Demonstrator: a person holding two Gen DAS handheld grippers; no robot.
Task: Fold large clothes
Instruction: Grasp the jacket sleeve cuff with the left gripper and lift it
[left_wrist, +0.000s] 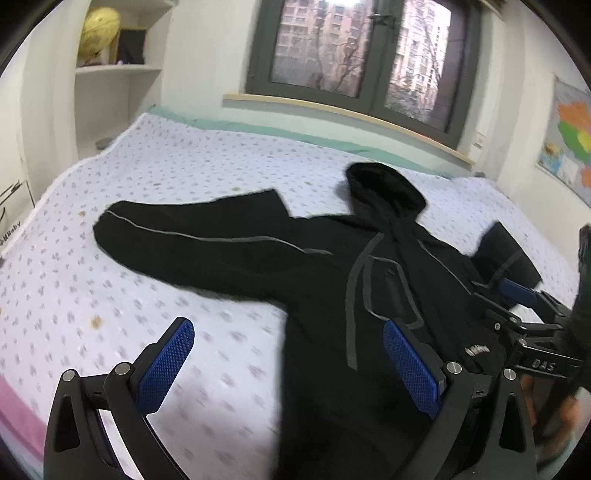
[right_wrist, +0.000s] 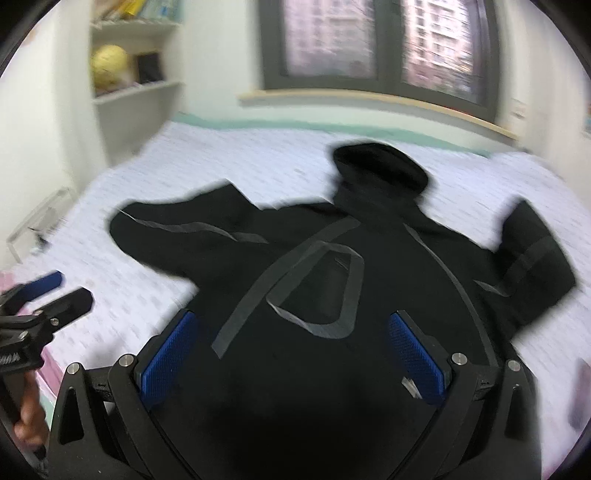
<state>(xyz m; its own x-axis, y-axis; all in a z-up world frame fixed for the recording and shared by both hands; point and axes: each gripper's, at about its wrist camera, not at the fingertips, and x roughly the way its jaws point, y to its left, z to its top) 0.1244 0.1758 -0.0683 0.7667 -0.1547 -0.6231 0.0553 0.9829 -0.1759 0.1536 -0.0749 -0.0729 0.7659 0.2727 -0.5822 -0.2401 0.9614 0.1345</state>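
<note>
Two grippers hover over the bed (left_wrist: 155, 177), and we see both with their blue pads spread wide, holding nothing. The left gripper (left_wrist: 288, 365) hangs above the patterned sheet at the hoodie's left edge, its right pad over the black cloth. The right gripper (right_wrist: 295, 354) sits above the middle of the black hoodie (right_wrist: 332, 266), which lies spread face up on the bed, hood toward the window (left_wrist: 362, 51), one sleeve stretched out to the left and the other bent up at the right. Grey drawstrings (right_wrist: 317, 288) loop across its chest. In the right wrist view we catch a hand (right_wrist: 27, 413) gripping the left gripper's handle at the frame's left edge.
</note>
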